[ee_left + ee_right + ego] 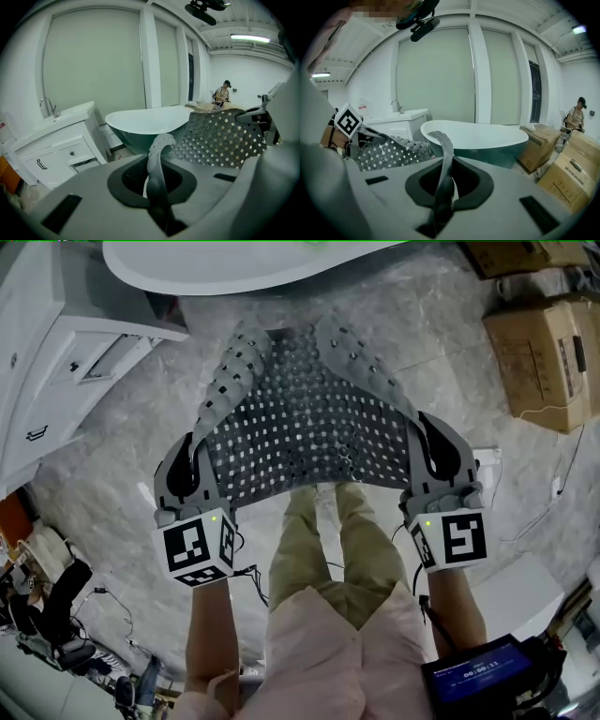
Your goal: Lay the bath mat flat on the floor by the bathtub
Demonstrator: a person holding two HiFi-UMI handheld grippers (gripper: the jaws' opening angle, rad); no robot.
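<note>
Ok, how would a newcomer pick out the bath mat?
Start at the white bathtub at the top of the head view. Below it, a grey bath mat is held between the left gripper and right gripper. Only it has a grid of small squares.

Grey marbled floor (122, 521) — white bathtub (253, 263), vanity cabinet (56, 362), cardboard boxes (542, 357) on it

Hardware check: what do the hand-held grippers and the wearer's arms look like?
The left hand-held gripper and right hand-held gripper are grey moulded shells with black jaw liners. Each carries a white cube of black square markers with a green light, trailing black cables. Forearms bare; pale pink top, khaki trousers.
</note>
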